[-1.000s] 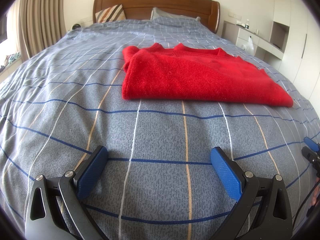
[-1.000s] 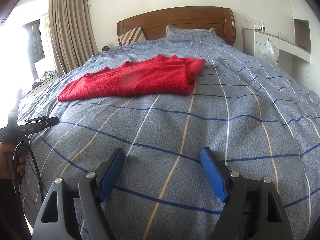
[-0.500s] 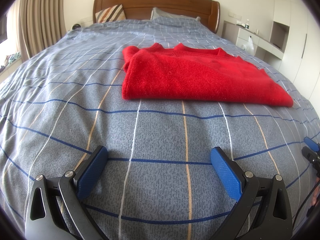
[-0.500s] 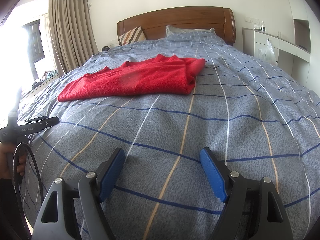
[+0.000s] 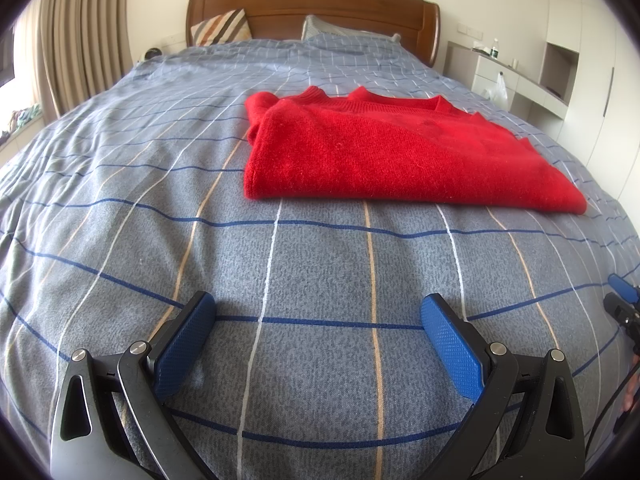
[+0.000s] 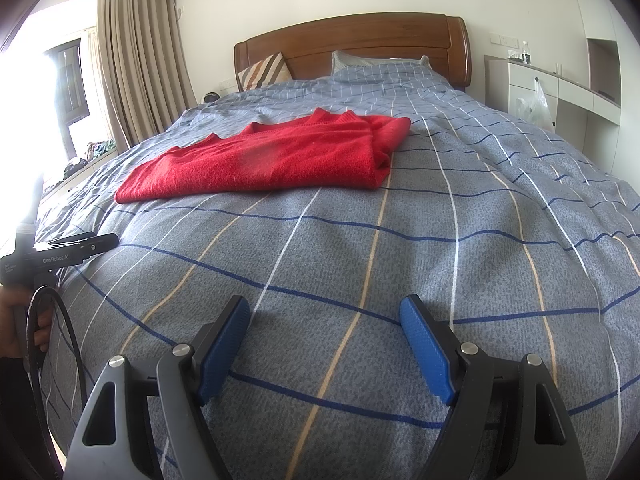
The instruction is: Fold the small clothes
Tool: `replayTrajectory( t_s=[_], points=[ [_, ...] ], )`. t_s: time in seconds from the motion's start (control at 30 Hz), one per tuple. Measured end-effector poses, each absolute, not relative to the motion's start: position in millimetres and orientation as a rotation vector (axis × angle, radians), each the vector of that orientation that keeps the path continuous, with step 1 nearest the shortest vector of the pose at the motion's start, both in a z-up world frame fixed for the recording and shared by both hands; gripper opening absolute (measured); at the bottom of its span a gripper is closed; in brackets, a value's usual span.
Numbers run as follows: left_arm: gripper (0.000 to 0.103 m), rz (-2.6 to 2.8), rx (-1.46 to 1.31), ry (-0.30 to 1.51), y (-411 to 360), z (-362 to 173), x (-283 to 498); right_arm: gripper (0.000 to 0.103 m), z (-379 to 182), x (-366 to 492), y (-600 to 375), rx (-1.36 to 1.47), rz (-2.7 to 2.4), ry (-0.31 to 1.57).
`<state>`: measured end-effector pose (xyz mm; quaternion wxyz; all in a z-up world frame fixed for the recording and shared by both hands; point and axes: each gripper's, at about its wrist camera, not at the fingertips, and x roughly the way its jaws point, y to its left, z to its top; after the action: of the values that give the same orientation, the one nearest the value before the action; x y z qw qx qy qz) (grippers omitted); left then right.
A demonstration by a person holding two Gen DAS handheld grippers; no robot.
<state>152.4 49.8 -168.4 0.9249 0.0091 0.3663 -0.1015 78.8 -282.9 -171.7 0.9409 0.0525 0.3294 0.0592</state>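
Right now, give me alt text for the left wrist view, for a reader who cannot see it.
A red sweater lies folded on a grey-blue checked bedspread, beyond the left gripper, whose blue-padded jaws stand open and empty over the cover. A wooden headboard and two pillows close the far end.

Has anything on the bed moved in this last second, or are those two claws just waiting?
Nothing visibly changed. The red sweater lies folded on the checked bedspread exactly as before. The left claw and the right claw both hang open and empty over the near end of the bed, holding nothing and touching nothing, in the same spots as a second ago.
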Motion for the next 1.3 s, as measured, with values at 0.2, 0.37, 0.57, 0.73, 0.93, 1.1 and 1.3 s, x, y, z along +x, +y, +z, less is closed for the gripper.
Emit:
replayTrajectory(
  t_s=[0.2,0.37,0.57,0.73,0.93,1.1,1.3],
  points=[
    [0.102,-0.214,0.035,0.800,51.8,-164.1,151.6,0.078,-171.7,78.9,-283.2,0.107,0.121,0.672],
    [0.102,-0.230,0.047,0.839,59.3,-156.7,141.0,0.078,-171.8,78.8,-283.2,0.107,0.121,0.672],
    [0.102,-0.223,0.045,0.849,76.0,-150.5,126.8,0.078,-171.9,78.7,-283.1,0.106,0.120,0.671],
    [0.102,-0.195,0.023,0.820,88.3,-142.1,122.4,0.078,-171.9,78.6,-282.9,0.105,0.120,0.671],
    [0.102,-0.100,0.016,0.794,107.6,-145.2,133.7,0.078,-171.1,79.0,-283.6,0.111,0.118,0.678],
    [0.102,-0.069,-0.063,0.786,131.6,-152.2,128.1,0.077,-155.9,91.5,-289.8,0.132,0.143,0.776],
    [0.102,-0.084,-0.023,0.748,131.8,-158.8,117.5,0.077,-106.0,167.5,-328.8,0.375,0.206,0.765]
  ],
)
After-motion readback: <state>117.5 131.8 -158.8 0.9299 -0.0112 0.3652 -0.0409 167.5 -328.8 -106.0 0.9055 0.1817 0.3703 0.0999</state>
